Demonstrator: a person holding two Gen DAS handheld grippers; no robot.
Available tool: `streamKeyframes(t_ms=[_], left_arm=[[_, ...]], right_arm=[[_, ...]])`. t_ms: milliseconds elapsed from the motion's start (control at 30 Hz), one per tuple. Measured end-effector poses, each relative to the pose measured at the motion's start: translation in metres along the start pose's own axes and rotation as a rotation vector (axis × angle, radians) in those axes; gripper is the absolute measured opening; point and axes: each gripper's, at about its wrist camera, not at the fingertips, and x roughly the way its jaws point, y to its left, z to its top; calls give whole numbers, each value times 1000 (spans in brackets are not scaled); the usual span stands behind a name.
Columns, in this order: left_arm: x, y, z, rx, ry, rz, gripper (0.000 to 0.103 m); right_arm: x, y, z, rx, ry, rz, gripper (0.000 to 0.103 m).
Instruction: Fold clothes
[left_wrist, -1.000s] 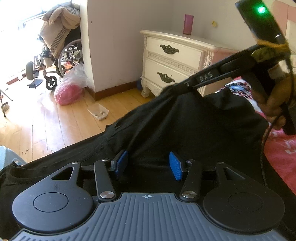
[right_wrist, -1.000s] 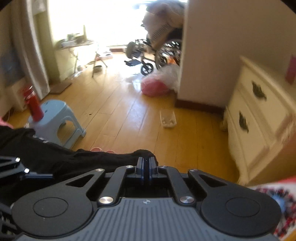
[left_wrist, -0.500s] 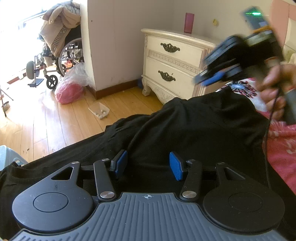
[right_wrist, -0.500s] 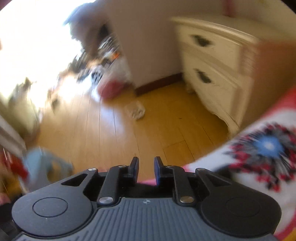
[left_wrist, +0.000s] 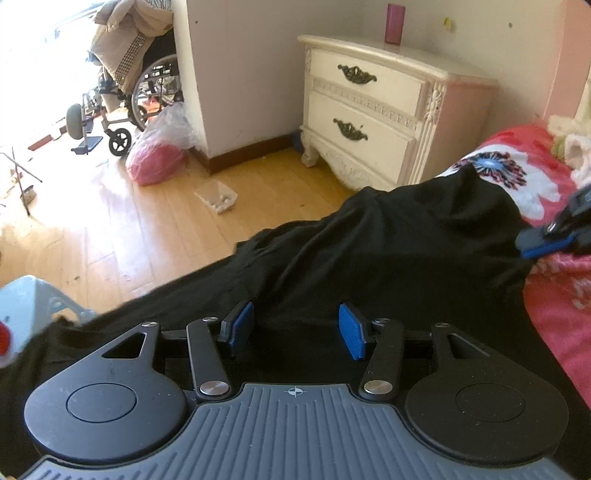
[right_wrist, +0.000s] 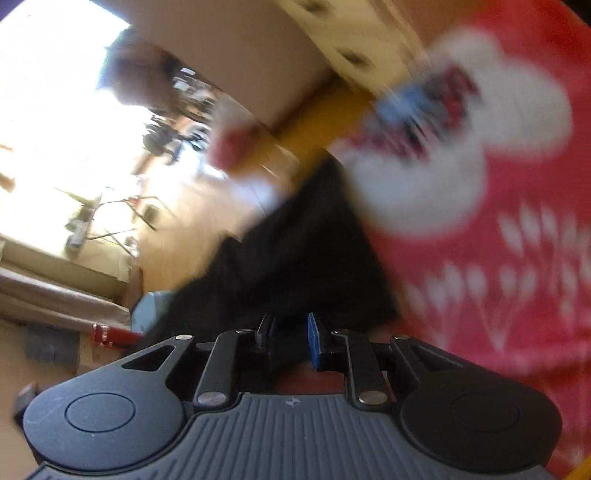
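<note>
Black garment (left_wrist: 388, 258) spread ahead of left tool (left_wrist: 295, 328), long axis running left-near to right-far along bed (left_wrist: 554, 314) edge. Left tool half-open, empty. Right tool (right_wrist: 290, 338) narrow gap, jaws just opened, empty; bare bed to its right.

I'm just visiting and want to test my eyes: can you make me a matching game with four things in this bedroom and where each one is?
Things:
1. black garment
2. pink cup
3. pink plastic bag
4. small clear tray

Places:
A. against the wall corner
B. spread over the bed
C. alone on the bare floorboards
D. on top of the nightstand

Pairs: 1-B, 2-D, 3-A, 4-C
</note>
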Motion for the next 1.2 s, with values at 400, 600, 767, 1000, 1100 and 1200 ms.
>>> streamKeyframes(t_ms=[400,600,767,1000,1100,1200], left_arm=[[-67,1,25,155,114,82,52],[-51,-38,47,24,39,-43,52],[-2,-89,80,-22,58,-195,52],[71,-153,117,-54,137,-260,52],[95,-168,125,-46,189,-245,52],[108,-176,130,-33,211,-217,50]], right_arm=[[-60,-46,-8,195,-223,4,24],[-46,-41,-18,221,-155,37,36],[-41,-52,-22,254,-135,62,36],[-36,-55,-23,220,-153,76,36],[-36,-52,-22,188,-161,67,36],[-37,-48,-22,156,-167,59,34]])
